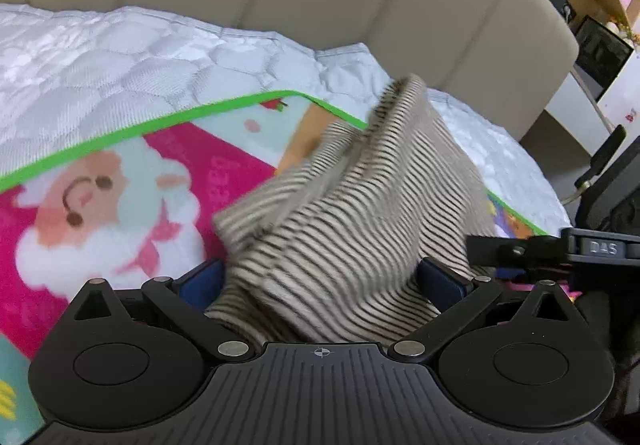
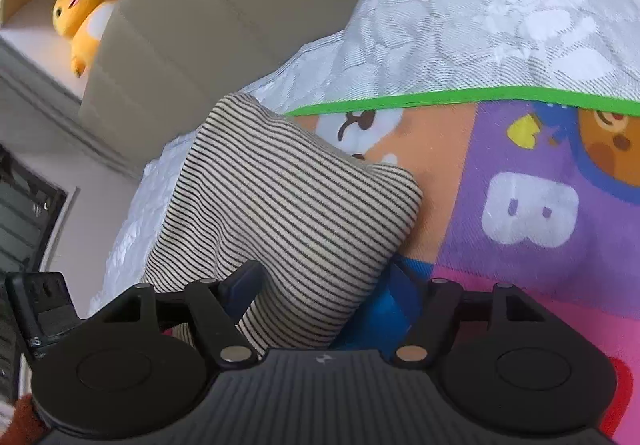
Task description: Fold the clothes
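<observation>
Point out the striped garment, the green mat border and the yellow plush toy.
striped garment (image 2: 280, 205): right wrist view, middle of the folded cloth.
green mat border (image 1: 120, 135): left wrist view, on the edge strip.
yellow plush toy (image 2: 78, 11): right wrist view, its head.

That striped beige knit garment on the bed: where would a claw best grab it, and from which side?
Judging by its pose, the striped beige knit garment is best pinched at its thick folded edge, coming in low from the near side. The right claw straddles that edge; the left claw likewise spans bunched cloth over the colourful cartoon play mat.
</observation>
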The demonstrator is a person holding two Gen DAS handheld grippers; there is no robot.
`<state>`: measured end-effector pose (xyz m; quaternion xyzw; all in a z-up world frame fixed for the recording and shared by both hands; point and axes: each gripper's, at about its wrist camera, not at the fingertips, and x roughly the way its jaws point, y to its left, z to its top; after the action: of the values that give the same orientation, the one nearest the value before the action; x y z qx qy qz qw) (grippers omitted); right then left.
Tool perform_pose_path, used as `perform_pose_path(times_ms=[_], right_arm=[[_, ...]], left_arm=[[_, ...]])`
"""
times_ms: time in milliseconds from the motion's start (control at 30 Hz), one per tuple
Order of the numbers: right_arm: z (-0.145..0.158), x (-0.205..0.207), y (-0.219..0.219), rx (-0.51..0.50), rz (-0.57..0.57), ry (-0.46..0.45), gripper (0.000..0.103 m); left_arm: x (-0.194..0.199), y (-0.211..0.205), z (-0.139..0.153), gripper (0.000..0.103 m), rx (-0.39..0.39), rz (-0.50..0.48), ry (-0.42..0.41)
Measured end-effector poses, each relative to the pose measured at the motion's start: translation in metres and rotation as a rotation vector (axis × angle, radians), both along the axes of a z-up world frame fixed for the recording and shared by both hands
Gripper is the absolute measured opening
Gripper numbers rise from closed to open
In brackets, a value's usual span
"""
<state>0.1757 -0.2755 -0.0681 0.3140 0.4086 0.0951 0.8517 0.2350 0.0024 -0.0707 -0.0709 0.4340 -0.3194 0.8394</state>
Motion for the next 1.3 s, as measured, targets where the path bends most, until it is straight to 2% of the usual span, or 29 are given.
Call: perform_pose_path(times_ms=[100,233,300,367,533,633,733,800,867,933,1000,1067,1133,1167,1233,1300], right_arm=[[0.004,0.001,0.003,-0.043,0.046,-0.006,0.071],[0.010,0.001,-0.002,-0.085,0.080,-0.007,0.071],[0.014,0.002,-0.004,-0.109,0.100,-0.009,0.071],[0.020,0.005,-0.003,-0.168,0.147,-0.023,0.071],[0.035,0.026,-0.001,-0.314,0.223,-0.054,0.074],[0.048,0.044,0.007,-0.403,0.239,-0.094,0.074],[0.055,0.059,0.027,-0.490,0.281,-0.136,0.074],[0.054,0.062,0.046,-0.572,0.343,-0.157,0.074],[0.052,0.059,0.065,-0.656,0.399,-0.187,0.074],[0.052,0.047,0.073,-0.706,0.425,-0.214,0.074],[0.053,0.035,0.081,-0.750,0.447,-0.238,0.074],[0.058,0.017,0.075,-0.721,0.421,-0.229,0.076],[0.061,-0.003,0.065,-0.637,0.355,-0.194,0.094],[0.060,-0.016,0.057,-0.561,0.317,-0.165,0.097],[0.049,-0.032,0.045,-0.426,0.268,-0.093,0.098],[0.026,-0.039,0.039,-0.313,0.233,0.011,0.098]], left_arm=[[-0.019,-0.007,0.001,0.103,-0.005,-0.004,-0.010],[-0.042,-0.014,0.000,0.103,-0.045,-0.008,0.020],[-0.058,-0.024,-0.002,0.103,-0.026,-0.040,0.014],[-0.073,-0.034,-0.002,0.103,-0.015,-0.051,0.008],[-0.089,-0.044,0.001,0.103,-0.112,-0.039,0.033],[-0.097,-0.047,0.008,0.103,-0.081,-0.111,-0.021],[-0.098,-0.031,0.014,0.103,-0.083,-0.164,-0.039],[-0.094,-0.011,0.018,0.103,-0.111,-0.160,-0.036],[-0.091,0.009,0.023,0.103,-0.151,-0.144,-0.028],[-0.087,0.027,0.028,0.103,-0.205,-0.114,-0.021],[-0.082,0.040,0.030,0.103,-0.226,-0.059,-0.032],[-0.078,0.054,0.032,0.103,-0.252,-0.002,-0.028],[-0.072,0.066,0.031,0.103,-0.312,0.074,-0.003],[-0.069,0.070,0.029,0.103,-0.343,0.111,0.017],[-0.062,0.067,0.024,0.103,-0.384,0.172,0.056],[-0.054,0.059,0.018,0.103,-0.375,0.210,0.087]])
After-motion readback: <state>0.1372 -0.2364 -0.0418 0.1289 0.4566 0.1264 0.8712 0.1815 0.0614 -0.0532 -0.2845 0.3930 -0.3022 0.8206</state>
